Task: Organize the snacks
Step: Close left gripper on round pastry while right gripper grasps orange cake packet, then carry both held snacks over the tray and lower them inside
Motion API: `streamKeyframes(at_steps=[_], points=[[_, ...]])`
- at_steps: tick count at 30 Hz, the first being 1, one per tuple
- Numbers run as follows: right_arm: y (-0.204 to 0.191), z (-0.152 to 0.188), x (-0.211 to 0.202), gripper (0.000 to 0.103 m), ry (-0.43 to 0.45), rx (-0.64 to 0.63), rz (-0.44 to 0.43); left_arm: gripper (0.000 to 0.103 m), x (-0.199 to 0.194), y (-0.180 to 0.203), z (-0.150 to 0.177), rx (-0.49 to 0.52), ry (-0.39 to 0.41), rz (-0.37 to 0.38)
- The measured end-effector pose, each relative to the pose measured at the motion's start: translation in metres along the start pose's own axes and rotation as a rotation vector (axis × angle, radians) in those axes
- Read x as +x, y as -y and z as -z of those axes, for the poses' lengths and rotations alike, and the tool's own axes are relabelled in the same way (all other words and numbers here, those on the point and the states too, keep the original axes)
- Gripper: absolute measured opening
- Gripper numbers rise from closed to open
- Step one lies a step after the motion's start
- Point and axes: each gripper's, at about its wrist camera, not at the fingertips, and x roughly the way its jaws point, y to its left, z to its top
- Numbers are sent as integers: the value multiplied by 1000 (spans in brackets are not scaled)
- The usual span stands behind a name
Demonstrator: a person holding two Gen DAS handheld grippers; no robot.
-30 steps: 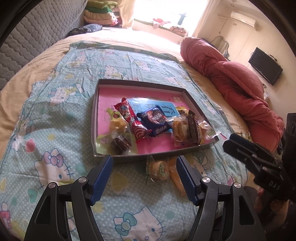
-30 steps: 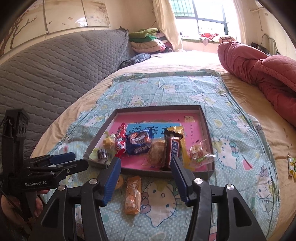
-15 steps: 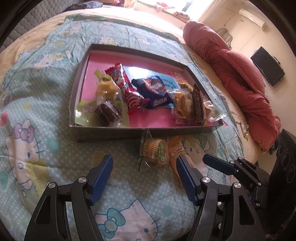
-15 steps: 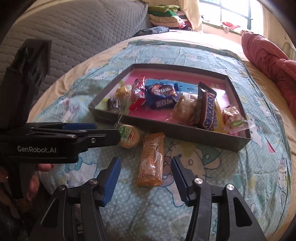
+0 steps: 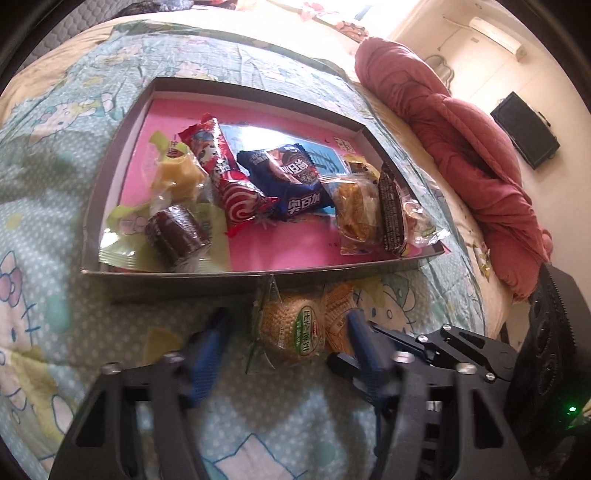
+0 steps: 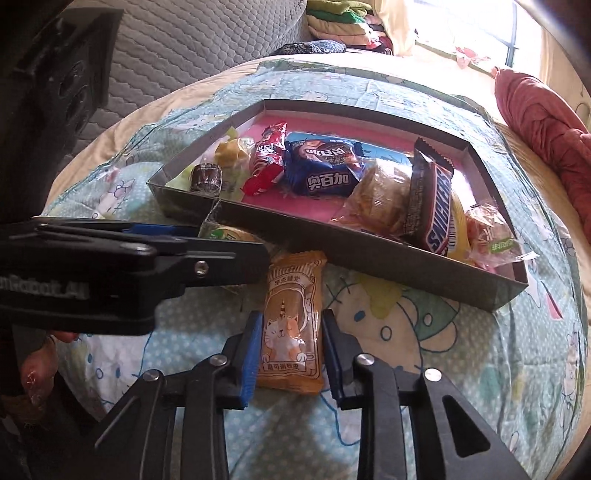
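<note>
A grey tray with a pink floor lies on the bed and holds several snacks, among them a blue cookie packet and a Snickers bar. Two snacks lie on the sheet before its front wall. One is a round yellow cake in clear wrap. It sits between the blurred fingers of my left gripper, whose jaws are closing with a gap left on the cake's left side. My right gripper is closing on the orange cat packet, with both pads against its long edges.
A Hello Kitty sheet covers the bed. A red quilt is bunched along the right side, with a small packet by it. A grey quilted headboard and folded clothes stand at the far end. A hand shows at the lower left.
Both grippers have sunk toward the sheet in front of the tray and narrowed. The right one now clasps the orange packet, and the left one straddles the round cake.
</note>
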Motion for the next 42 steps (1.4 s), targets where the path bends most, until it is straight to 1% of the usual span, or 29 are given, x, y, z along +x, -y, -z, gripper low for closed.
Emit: streamKeyframes(at_steps=[2,8,10,12,16,20,24,26,35,42], points=[[2,1,-2,29,-9,10,-7,41,6,1,0,5,-16,-2],[11,4,-6,29,-24,57,-27,37,2,10,1,26,-2,6],[14,5,-10,29,-26,72,-32,24,-4,11,1,27,7,11],[16,5,-17,29,-16,86,-43,24,-14,13,2,36,26,19],[19,3,-30,29,11,109,-57,24,-31,17,4,77,59,-4],[21,-1,-39,29,40,129,-74,24,-46,17,0,75,95,1],[24,-8,-49,29,88,147,-90,24,-67,19,-8,96,175,-29],[27,-14,-52,29,105,157,-100,24,-70,19,-10,98,196,-39],[42,-37,-59,29,178,202,-93,24,-69,17,-20,105,212,-69],[56,-52,-58,29,220,239,-86,24,-64,9,-29,76,219,-79]])
